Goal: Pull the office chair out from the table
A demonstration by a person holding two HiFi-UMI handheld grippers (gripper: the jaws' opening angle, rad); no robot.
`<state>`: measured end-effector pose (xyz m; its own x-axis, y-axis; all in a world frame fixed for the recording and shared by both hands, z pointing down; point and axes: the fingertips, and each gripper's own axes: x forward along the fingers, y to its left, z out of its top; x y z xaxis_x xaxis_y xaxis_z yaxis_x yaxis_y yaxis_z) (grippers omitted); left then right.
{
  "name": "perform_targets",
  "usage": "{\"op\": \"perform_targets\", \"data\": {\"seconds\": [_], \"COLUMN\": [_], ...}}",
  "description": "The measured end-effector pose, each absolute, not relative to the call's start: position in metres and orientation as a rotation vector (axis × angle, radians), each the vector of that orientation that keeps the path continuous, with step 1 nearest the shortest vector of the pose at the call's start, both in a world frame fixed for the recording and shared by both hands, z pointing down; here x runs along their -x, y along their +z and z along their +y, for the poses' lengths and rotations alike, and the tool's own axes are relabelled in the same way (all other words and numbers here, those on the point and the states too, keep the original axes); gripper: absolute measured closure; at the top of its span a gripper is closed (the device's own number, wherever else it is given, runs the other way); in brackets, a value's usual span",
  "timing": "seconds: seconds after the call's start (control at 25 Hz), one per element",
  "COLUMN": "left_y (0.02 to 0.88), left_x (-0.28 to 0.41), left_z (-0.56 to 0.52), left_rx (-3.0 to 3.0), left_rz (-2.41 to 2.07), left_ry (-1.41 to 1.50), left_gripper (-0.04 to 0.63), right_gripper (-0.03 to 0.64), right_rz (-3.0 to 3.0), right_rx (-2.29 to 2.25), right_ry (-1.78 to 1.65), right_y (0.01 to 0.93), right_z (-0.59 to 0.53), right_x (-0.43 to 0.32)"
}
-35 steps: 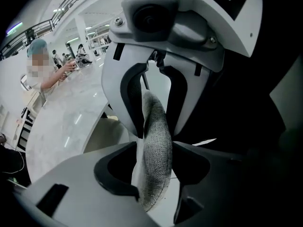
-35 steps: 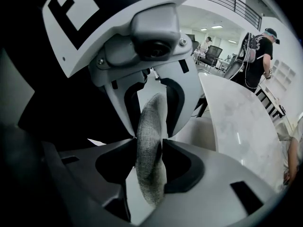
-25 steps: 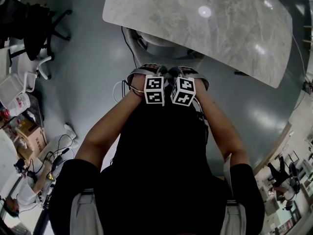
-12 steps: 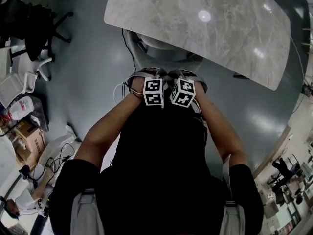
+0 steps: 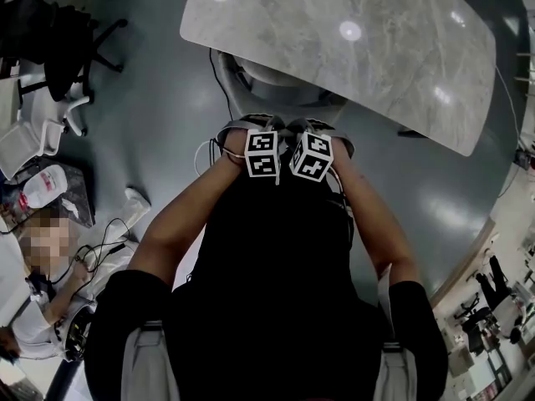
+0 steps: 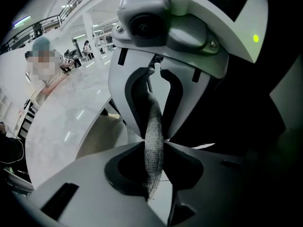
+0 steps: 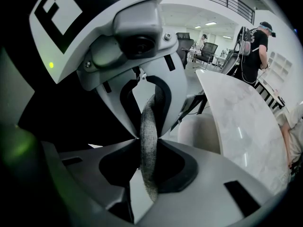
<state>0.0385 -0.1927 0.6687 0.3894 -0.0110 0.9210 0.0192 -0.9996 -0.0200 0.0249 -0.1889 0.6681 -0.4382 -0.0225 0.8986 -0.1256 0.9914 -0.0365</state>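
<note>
Left claw (image 6: 154,140) has just been closing and now pinches the grey mesh backrest rim (image 6: 152,112) of the office chair (image 5: 280,86). The jaws are narrow and the strip is squeezed between the pads. Right claw (image 7: 147,143): same, just been closing, clamped on that rim right beside the left one, with mesh running up between its jaws. Both claws point steeply down, marker cubes side by side and nearly touching in the head view.

Chair position: the pale seat part sits tucked under the near edge of the marble worktop (image 5: 359,48), with the backrest top towards me and poking out past the edge. It is not pulled out yet. I can't see the chair's base or wheels from here.

Step in hand, as I judge it: the grasp is done or finishing and the pull has not begun. The next move calls for drawing both hands back towards my body together, level and at an even pace so the chair comes straight. The grip must stay tight because the rim is thin, soft mesh and may slip. The grey floor (image 5: 159,132) behind looks free enough to back into.
</note>
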Motion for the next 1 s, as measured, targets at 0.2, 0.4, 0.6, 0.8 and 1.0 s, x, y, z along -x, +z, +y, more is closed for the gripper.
{"op": "perform_targets", "data": {"seconds": [0.2, 0.4, 0.6, 0.8, 1.0], "left_y": [0.669, 0.668, 0.669, 0.670, 0.669], "left_x": [-0.038, -0.039, -0.040, -0.037, -0.040], "left_z": [-0.192, -0.193, -0.195, -0.191, -0.177], "left_rx": [2.599, 2.602, 2.593, 2.597, 2.629], "left_rz": [-0.005, 0.004, 0.004, -0.004, 0.013], "left_ry": [-1.726, -1.735, -1.741, -1.749, -1.744], "left_gripper": [0.503, 0.505, 0.506, 0.506, 0.508], "right_gripper": [0.517, 0.520, 0.522, 0.523, 0.523], "right_rz": [-2.020, -2.025, -2.026, -2.026, -2.024], "right_rx": [-0.102, -0.108, -0.108, -0.086, -0.057], "right_ry": [0.129, 0.128, 0.130, 0.138, 0.129], "right_y": [0.669, 0.668, 0.669, 0.670, 0.669], "right_z": [-0.188, -0.189, -0.191, -0.187, -0.174], "right_x": [-0.024, -0.026, -0.027, -0.023, -0.026]}}
